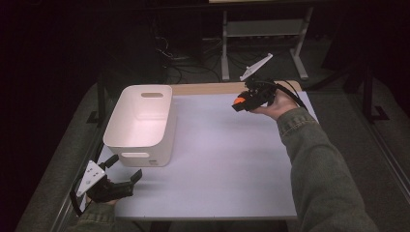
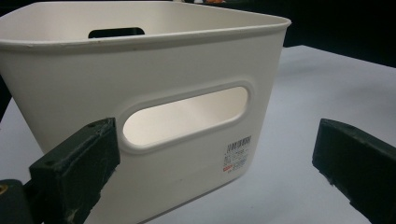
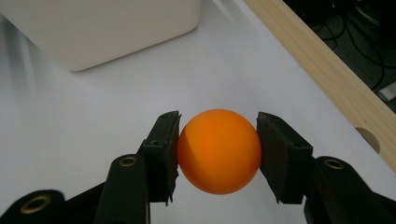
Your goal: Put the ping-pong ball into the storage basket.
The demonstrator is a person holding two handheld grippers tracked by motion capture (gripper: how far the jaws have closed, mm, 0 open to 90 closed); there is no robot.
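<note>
Orange ball (image 3: 218,151), smooth, round, of ping-pong kind: pinched at its widest line between both black jaws of the right gripper (image 1: 240,103), off the table, at about two o'clock in the high view. White plastic bin (image 1: 140,121), rounded, with slot handles: at about ten o'clock on the pale table sheet (image 1: 217,164), open mouth up, nothing seen inside. Left gripper (image 1: 125,166): at seven o'clock, jaws spread wide with nothing between them, aimed at the near wall of the bin and its handle slot (image 2: 184,116), apparently just short of touching. Step in hand, by judgement: carrying the ball toward nine o'clock and dropping it into the bin. To do it well: keep the squeeze even, since a light, slick sphere held at only two points pops out readily if the grip tilts or tightens off centre; travel level and high enough to clear the near rim; stop over the middle of the opening, not over the edge; lower inside the walls before parting the jaws, so as to cut the bounce; part both jaws at once and only slightly. Worth steadying the bin with the left gripper at the handle wall, as so light a container likely slides on the sheet. Wooden table edge (image 3: 322,70) at twelve o'clock: no concern for this path.
</note>
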